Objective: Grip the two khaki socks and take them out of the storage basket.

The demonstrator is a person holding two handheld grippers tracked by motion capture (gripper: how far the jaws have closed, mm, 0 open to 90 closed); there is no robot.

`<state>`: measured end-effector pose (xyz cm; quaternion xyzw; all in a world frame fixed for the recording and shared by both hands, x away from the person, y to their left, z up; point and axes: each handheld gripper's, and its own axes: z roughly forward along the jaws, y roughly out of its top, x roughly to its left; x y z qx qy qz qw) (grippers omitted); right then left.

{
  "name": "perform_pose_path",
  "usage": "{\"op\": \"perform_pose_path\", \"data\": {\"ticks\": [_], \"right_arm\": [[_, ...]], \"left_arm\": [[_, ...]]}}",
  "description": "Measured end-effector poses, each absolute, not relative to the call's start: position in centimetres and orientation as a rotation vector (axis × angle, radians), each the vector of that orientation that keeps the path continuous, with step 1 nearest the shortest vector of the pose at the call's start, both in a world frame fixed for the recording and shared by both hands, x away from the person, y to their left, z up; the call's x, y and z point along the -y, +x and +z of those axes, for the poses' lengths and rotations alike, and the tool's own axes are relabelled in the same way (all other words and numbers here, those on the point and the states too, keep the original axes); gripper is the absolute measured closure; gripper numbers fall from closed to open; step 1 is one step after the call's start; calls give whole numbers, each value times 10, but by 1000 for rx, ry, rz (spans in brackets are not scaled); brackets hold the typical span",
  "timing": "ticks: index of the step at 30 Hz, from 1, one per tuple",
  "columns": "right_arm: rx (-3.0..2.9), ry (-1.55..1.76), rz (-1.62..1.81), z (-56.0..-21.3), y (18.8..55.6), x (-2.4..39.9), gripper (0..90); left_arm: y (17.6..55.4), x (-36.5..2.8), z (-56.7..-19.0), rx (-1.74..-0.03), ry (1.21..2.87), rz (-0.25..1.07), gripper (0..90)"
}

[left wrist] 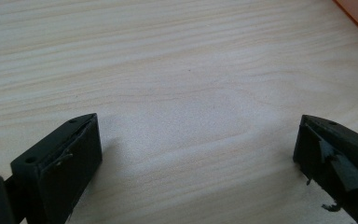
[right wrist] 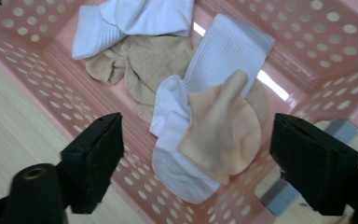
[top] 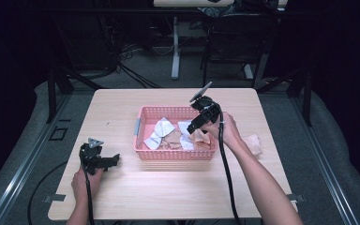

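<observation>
Right tongs (right wrist: 196,154) hang over the near right corner of the pink basket (top: 143,117), jaws spread wide with nothing between them. Directly below in the right gripper view lies a peach sock (right wrist: 221,128), resting on a white sock (right wrist: 177,163) inside the basket. A tan sock (right wrist: 144,65) and another white sock (right wrist: 135,16) lie farther in. In the high view the basket sits mid-table, and one more peach sock (top: 253,142) lies on the table (top: 168,192) just right of it, beside the right hand (top: 227,131). Left tongs (left wrist: 196,144) rest low over bare wood at the near left, jaws wide apart and empty, well apart from the basket.
</observation>
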<state>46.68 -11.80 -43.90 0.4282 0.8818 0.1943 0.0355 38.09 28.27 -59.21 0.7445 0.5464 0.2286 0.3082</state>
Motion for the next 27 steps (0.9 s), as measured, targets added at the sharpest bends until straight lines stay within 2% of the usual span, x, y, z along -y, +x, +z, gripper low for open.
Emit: {"op": "perform_pose_path", "data": {"ticks": [3,6,12,14,18,24,27], "right_arm": [[-2729,1326,540,-451,470,111,221],[-2716,1365,478,-464,475,107,290],[-2701,1457,430,-483,483,113,461],[-2672,1488,454,-487,484,115,542],[-2697,1488,439,-493,485,118,643],[-2729,1452,410,-498,484,114,840],[-2733,1444,410,-495,483,114,857]], "left_arm": [[381,-283,-592,-1444,1968,604,8],[381,-283,-592,-1444,1968,605,9],[381,-283,-592,-1444,1968,604,8],[381,-283,-592,-1444,1968,605,8],[381,-283,-592,-1443,1968,606,9],[381,-283,-592,-1445,1968,604,9],[381,-283,-592,-1445,1968,604,9]]}}
